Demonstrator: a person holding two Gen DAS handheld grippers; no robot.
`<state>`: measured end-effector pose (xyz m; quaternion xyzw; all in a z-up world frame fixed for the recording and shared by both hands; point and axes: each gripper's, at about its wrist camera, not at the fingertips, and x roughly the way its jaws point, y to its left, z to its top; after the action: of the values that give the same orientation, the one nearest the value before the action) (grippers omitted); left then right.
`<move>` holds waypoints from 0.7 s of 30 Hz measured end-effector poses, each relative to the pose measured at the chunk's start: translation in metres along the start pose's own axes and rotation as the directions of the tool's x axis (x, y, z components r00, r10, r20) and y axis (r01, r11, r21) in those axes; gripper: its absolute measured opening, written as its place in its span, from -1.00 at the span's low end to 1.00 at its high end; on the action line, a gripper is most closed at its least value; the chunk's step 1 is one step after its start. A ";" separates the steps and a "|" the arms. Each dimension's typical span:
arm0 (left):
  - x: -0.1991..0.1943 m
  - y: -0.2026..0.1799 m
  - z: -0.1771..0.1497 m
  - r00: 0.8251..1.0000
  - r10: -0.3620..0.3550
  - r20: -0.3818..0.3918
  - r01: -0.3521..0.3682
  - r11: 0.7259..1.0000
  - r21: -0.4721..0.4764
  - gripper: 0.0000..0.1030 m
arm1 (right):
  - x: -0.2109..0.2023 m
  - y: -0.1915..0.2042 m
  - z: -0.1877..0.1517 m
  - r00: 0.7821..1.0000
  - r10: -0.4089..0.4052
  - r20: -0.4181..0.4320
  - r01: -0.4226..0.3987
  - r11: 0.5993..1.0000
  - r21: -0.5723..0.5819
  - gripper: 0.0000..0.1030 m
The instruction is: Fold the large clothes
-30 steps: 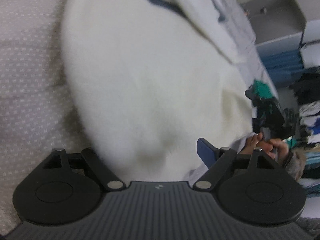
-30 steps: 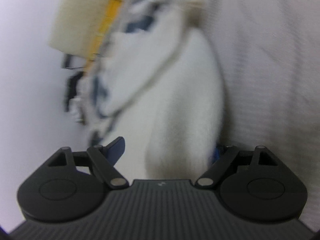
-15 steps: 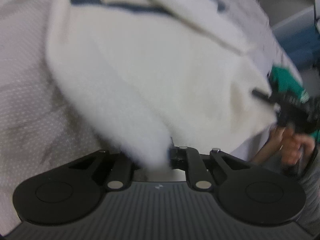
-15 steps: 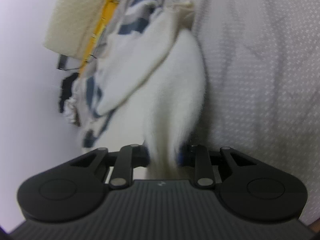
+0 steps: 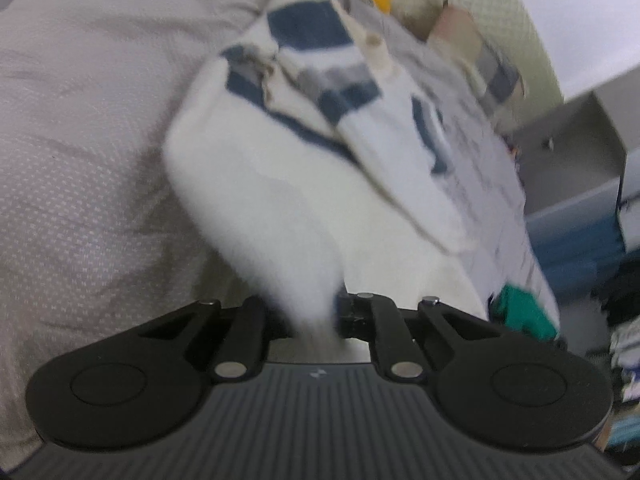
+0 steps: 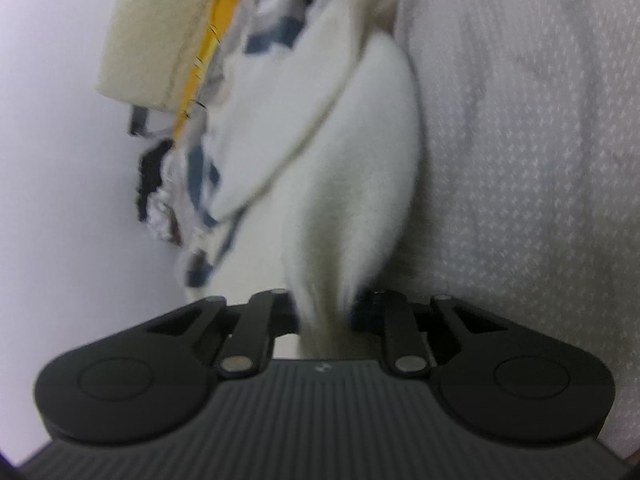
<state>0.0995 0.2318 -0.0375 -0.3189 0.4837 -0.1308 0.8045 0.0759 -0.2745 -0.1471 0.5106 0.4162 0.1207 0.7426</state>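
Observation:
A large white fleece garment (image 5: 280, 200) with navy and grey striped parts lies on a pale dotted bed sheet (image 5: 80, 160). My left gripper (image 5: 316, 316) is shut on a bunched edge of it. In the right wrist view the same white garment (image 6: 352, 168) rises from my right gripper (image 6: 326, 312), which is shut on another bunched edge. The fabric hangs stretched from both grips and hides the fingertips.
A cream pillow (image 6: 160, 32) and a yellow item (image 6: 204, 60) lie beyond the garment by a white wall (image 6: 60, 160). Grey and blue storage boxes (image 5: 580, 200) and stacked clothes (image 5: 624, 320) stand to the right. A green object (image 5: 524, 316) shows near the left gripper.
One second ago both grippers were open around the fabric edge. They have closed on it and lifted, so the garment has pulled away from the sheet.

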 end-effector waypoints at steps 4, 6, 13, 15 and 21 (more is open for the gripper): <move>-0.038 -0.011 0.001 0.992 -0.072 0.107 0.075 0.997 -0.025 -0.76 | -0.037 0.018 0.014 0.981 0.184 0.063 -0.184 0.983 0.000 -0.70; -0.061 -0.019 0.000 0.982 -0.110 0.155 0.115 0.993 -0.027 -0.76 | -0.053 0.032 0.021 0.962 0.262 0.075 -0.260 0.965 -0.029 -0.71; -0.132 -0.053 -0.029 0.935 -0.238 0.262 0.247 0.969 -0.001 -0.77 | -0.109 0.084 0.030 0.930 0.365 0.044 -0.354 0.922 -0.159 -0.71; -0.152 -0.063 -0.050 0.924 -0.265 0.275 0.270 0.963 0.018 -0.77 | -0.131 0.087 0.026 0.931 0.364 0.027 -0.354 0.918 -0.178 -0.71; -0.195 -0.075 -0.134 0.904 -0.319 0.286 0.328 0.945 0.017 -0.77 | -0.197 0.077 -0.015 0.950 0.312 -0.018 -0.307 0.924 -0.227 -0.69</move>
<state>-0.1062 0.2242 0.1019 -0.4224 0.3053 -0.2075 0.8278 -0.0389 -0.3492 0.0140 0.4828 0.3069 0.2783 0.7715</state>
